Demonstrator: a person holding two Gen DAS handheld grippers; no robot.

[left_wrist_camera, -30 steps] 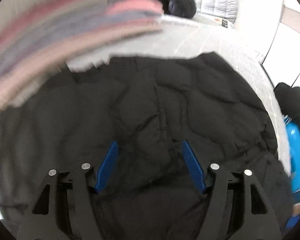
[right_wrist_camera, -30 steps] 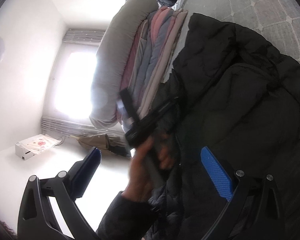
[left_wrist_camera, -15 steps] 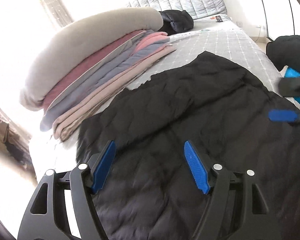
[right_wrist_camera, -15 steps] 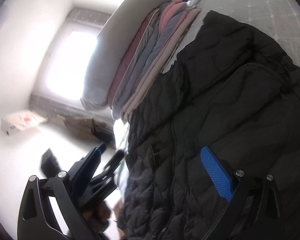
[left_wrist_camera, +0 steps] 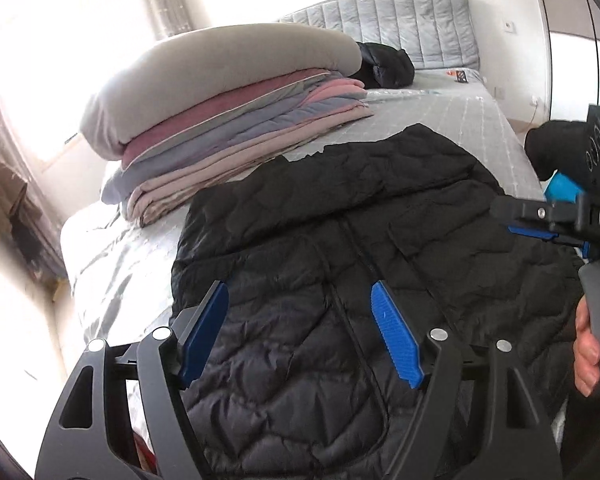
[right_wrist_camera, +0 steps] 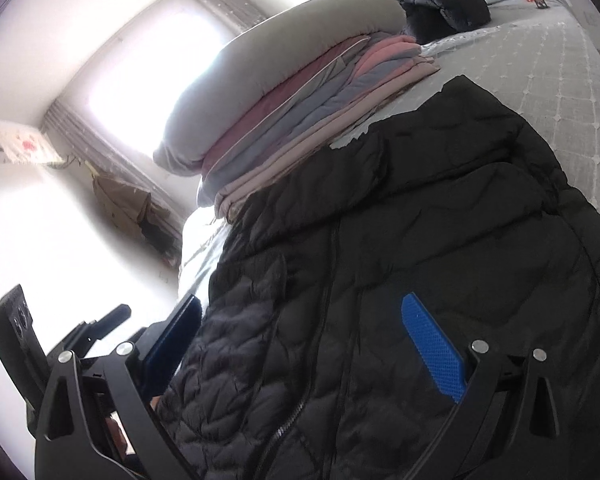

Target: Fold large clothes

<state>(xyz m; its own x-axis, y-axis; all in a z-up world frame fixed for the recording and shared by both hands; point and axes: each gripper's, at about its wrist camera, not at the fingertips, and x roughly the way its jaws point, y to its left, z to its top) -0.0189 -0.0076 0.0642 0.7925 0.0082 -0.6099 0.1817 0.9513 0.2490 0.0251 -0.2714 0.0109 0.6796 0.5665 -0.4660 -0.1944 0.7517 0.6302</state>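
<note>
Left wrist view: a black quilted puffer jacket (left_wrist_camera: 340, 264) lies spread flat on the grey quilted bed (left_wrist_camera: 452, 116), front side up, its zipper line running down the middle toward the camera. Its long axis runs from the near edge of the bed away toward the padded headboard (left_wrist_camera: 404, 28); I cannot tell which end is the collar. The far edge of the jacket ends just short of a stack of folded blankets (left_wrist_camera: 236, 140), pink, mauve and grey-blue, topped by a thick grey one, which sits to the left of the jacket. A second dark garment (left_wrist_camera: 384, 66) lies bunched near the headboard, well apart from the jacket.

The left gripper (left_wrist_camera: 300, 336) hangs above the near part of the jacket, its blue pads spread wide with nothing between them and no fabric touched. The right gripper (left_wrist_camera: 540, 232) reaches in from the right edge over the jacket's right side, a hand (left_wrist_camera: 590, 340) around its grip; from here its fingers are seen side-on.

Right wrist view: the right gripper (right_wrist_camera: 304, 344) has its jaws standing wide apart above the jacket, which fills the lower right of the picture; the pads pinch nothing. The left gripper shows at the lower left, off the bed's edge.
</note>
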